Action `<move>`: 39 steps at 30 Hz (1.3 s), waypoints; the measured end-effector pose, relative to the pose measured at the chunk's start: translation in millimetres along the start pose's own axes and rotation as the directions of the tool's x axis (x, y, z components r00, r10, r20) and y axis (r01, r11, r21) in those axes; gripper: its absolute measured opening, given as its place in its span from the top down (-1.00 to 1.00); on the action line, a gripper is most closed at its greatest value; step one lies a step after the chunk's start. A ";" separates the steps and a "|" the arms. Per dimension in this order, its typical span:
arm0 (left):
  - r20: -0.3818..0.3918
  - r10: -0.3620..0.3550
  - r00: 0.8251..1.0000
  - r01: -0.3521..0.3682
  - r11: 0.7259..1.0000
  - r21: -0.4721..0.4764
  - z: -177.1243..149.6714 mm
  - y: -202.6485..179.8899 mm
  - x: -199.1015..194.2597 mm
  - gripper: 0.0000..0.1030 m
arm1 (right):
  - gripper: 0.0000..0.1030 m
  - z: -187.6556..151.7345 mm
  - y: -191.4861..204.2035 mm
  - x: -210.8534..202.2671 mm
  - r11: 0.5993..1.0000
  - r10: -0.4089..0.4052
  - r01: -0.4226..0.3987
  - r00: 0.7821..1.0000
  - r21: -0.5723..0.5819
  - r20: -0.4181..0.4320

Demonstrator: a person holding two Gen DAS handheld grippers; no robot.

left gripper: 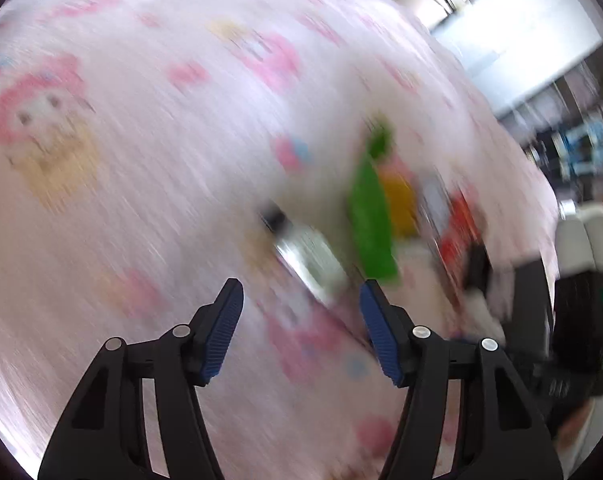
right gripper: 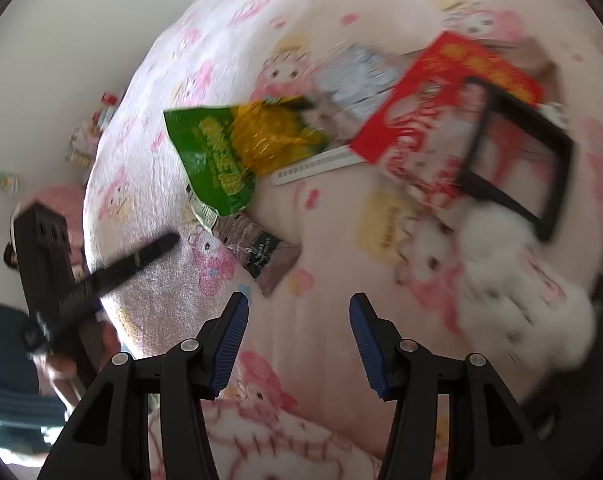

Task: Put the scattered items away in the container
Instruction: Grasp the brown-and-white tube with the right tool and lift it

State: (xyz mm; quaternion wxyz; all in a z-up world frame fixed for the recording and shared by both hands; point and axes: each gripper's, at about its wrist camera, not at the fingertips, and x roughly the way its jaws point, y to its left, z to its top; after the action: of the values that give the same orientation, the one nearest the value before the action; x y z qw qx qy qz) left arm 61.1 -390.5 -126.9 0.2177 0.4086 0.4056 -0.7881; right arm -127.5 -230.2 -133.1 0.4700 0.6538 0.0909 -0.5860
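Items lie scattered on a pink cartoon-print blanket [right gripper: 325, 216]. A green and yellow snack bag [right gripper: 229, 152] lies at centre left, a brown packet [right gripper: 257, 252] just below it, a white strip [right gripper: 317, 168] beside it. A red box [right gripper: 441, 96] with a black frame [right gripper: 517, 152] sits at the right, next to a silvery pouch [right gripper: 357, 76] and a white plush [right gripper: 517, 280]. My right gripper [right gripper: 297, 336] is open and empty, short of the brown packet. My left gripper [left gripper: 301, 328] is open and empty; its blurred view shows the packet [left gripper: 305, 256], green bag [left gripper: 371, 216] and red box [left gripper: 457, 232] ahead.
The other gripper's black body [right gripper: 45, 264] shows at the left of the right wrist view, over the blanket's edge. A white wall and floor with small items [right gripper: 89, 132] lie beyond. Black gear [left gripper: 577, 320] and furniture stand to the right in the left wrist view.
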 end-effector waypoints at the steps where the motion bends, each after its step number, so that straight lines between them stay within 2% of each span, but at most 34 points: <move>1: 0.012 -0.004 1.000 0.004 1.000 -0.022 7.3 4.9 2.1 -0.18 | 0.05 4.0 -0.1 9.3 1.000 0.011 -0.011 0.999 -0.002 -0.031; 6: 0.022 -0.033 0.999 0.034 0.999 -0.032 22.9 3.4 17.2 -0.16 | 0.05 17.8 -2.3 35.4 0.999 0.015 -0.020 0.990 -0.033 -0.137; 11: -0.031 -0.043 0.999 0.042 0.998 -0.047 30.6 -3.3 47.5 0.30 | 0.05 28.8 -11.8 52.8 0.997 0.072 -0.069 0.980 0.019 -0.183; 13: -0.034 -0.030 0.999 0.029 0.999 -0.035 26.9 -10.6 52.3 0.29 | 0.05 32.9 -14.5 55.7 0.996 0.082 -0.077 0.978 0.035 -0.190; 14: -0.041 -0.034 0.999 0.032 0.999 -0.035 28.3 0.4 46.2 0.29 | 0.05 34.1 -14.4 55.9 0.996 0.082 -0.077 0.978 0.035 -0.190; 16: -0.072 -0.056 0.996 0.053 0.998 -0.046 22.9 -6.7 47.5 0.30 | 0.05 34.3 -13.0 52.6 0.996 0.094 -0.090 0.980 0.029 -0.174; 19: -0.108 -0.065 0.992 0.060 0.997 -0.049 12.8 -15.5 44.6 0.26 | 0.05 33.8 -16.1 42.6 0.997 0.056 -0.050 0.990 0.053 -0.127; 22: -0.149 -0.107 0.983 0.099 0.993 -0.061 7.2 -17.6 39.0 0.26 | 0.05 29.2 -22.3 25.9 0.996 0.049 -0.044 0.997 0.081 -0.059; 25: -0.135 -0.067 0.989 0.063 0.997 -0.037 6.5 -13.2 32.0 0.14 | 0.05 19.8 -27.4 11.3 0.995 0.020 -0.018 1.000 0.094 -0.020; 26: -0.122 -0.050 0.991 0.048 0.999 -0.020 7.4 -10.5 30.7 0.05 | 0.05 16.2 -29.7 9.2 0.995 0.004 -0.001 1.000 0.098 -0.026; 27: -0.121 -0.055 0.991 0.053 0.998 -0.020 4.8 -3.4 27.6 0.05 | 0.05 13.8 -31.1 9.0 0.995 0.001 0.003 0.999 0.101 -0.040; 30: -0.116 -0.136 0.984 0.134 0.991 -0.029 1.7 9.1 28.3 -0.04 | 0.04 7.3 -35.5 13.5 0.995 0.039 -0.032 0.996 0.091 -0.074; 33: -0.133 -0.154 0.979 0.150 0.988 -0.040 0.6 9.5 37.5 0.00 | 0.04 6.5 -42.2 25.6 0.992 0.072 -0.060 0.992 0.113 -0.102; 36: -0.164 -0.161 0.973 0.160 0.987 -0.019 -7.2 5.6 39.6 0.14 | 0.02 11.6 -33.3 34.8 0.991 0.099 -0.086 0.986 0.107 -0.130; 37: -0.177 -0.163 0.971 0.163 0.987 -0.011 -9.5 3.1 40.6 0.24 | 0.07 13.0 -32.4 36.1 0.990 0.106 -0.092 0.986 0.109 -0.132; 38: -0.193 -0.172 0.966 0.172 0.985 -0.014 -11.8 0.7 43.9 0.26 | 0.14 13.6 -30.3 37.0 0.991 0.099 -0.086 0.986 0.102 -0.134; 39: -0.189 -0.156 0.970 0.157 0.988 -0.009 -13.5 -0.7 45.3 0.26 | 0.17 13.4 -28.9 36.9 0.993 0.083 -0.071 0.988 0.094 -0.133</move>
State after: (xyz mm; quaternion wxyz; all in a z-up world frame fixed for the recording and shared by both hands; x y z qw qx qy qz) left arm 41.1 -379.5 -168.3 0.1142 0.4489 0.4531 -0.7617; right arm -145.0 -240.2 -177.5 0.4553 0.7155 0.0714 -0.5250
